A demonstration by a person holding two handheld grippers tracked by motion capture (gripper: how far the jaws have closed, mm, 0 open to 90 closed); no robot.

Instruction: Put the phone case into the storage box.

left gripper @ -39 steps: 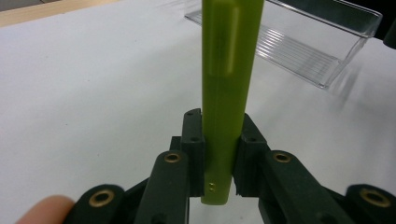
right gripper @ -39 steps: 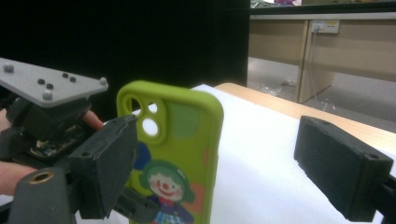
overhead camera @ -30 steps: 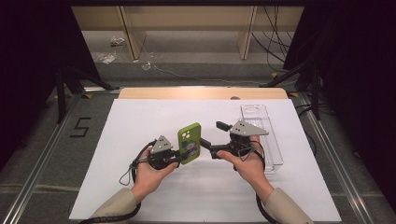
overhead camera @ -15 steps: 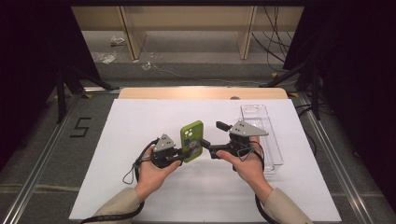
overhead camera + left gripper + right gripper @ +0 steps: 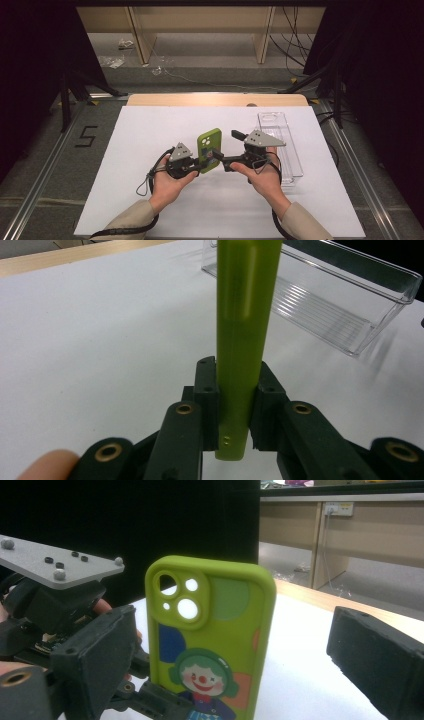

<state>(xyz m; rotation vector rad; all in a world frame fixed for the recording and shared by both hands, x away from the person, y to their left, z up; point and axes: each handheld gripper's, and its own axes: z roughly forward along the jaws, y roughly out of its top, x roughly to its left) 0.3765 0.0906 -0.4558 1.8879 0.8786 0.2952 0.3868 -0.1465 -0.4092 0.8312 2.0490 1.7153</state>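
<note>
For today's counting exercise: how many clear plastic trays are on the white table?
1. The clear plastic tray lies on the white table beside the right gripper, on the person's right, away from the green phone case.

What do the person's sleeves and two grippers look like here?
Both sleeves are beige. The left gripper and right gripper are black, each topped by a grey three-cornered plate with small studs. Brass-coloured pivots show at the jaw links, and a black cable trails from each.
</note>
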